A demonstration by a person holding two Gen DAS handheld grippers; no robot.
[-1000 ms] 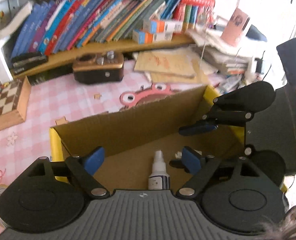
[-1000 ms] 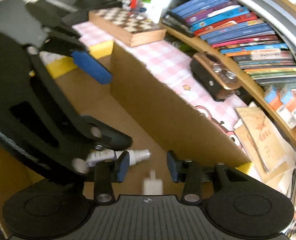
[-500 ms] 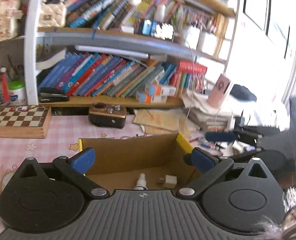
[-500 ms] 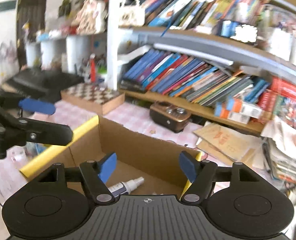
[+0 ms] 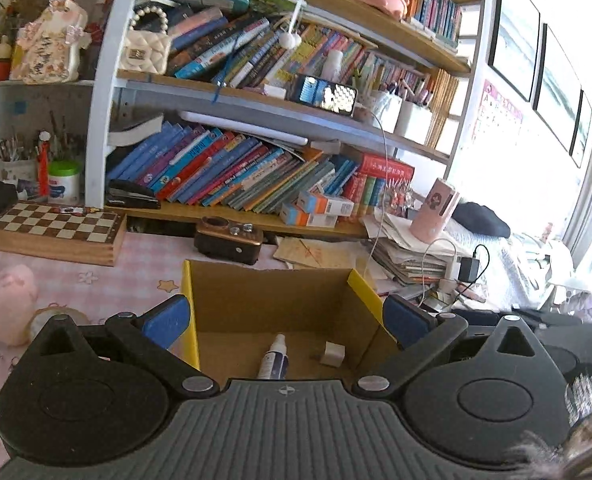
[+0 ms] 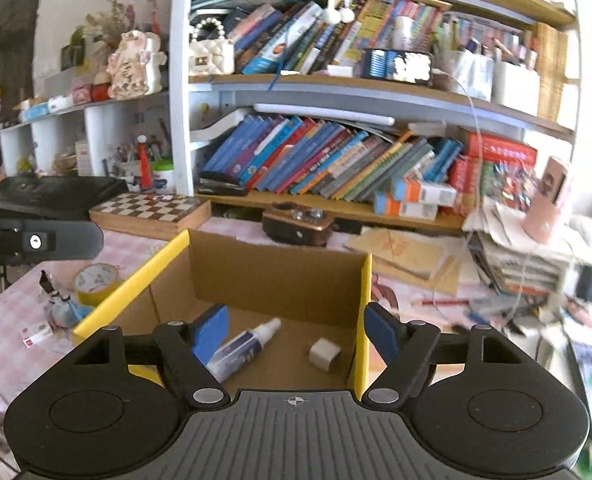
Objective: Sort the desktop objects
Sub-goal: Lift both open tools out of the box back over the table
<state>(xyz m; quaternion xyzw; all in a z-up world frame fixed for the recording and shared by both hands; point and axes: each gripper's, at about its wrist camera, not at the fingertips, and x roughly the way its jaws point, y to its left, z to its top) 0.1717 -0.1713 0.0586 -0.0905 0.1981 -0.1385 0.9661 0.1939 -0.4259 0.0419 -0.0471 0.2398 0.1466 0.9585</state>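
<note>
The left gripper (image 5: 286,320) is wide open and holds nothing. The right gripper (image 6: 296,330) has just been opening and holds nothing too. Both sit above the box (image 6: 272,276) on the pink table (image 5: 96,276). Inside the box lie a spray bottle (image 6: 244,346) and, near it, a small block (image 6: 325,354).

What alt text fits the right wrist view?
An open cardboard box with yellow flap edges holds a spray bottle lying on its side and a small grey cube, seen past the right gripper with its blue-padded fingers apart and empty. Behind it are a chessboard and crowded bookshelves.
</note>
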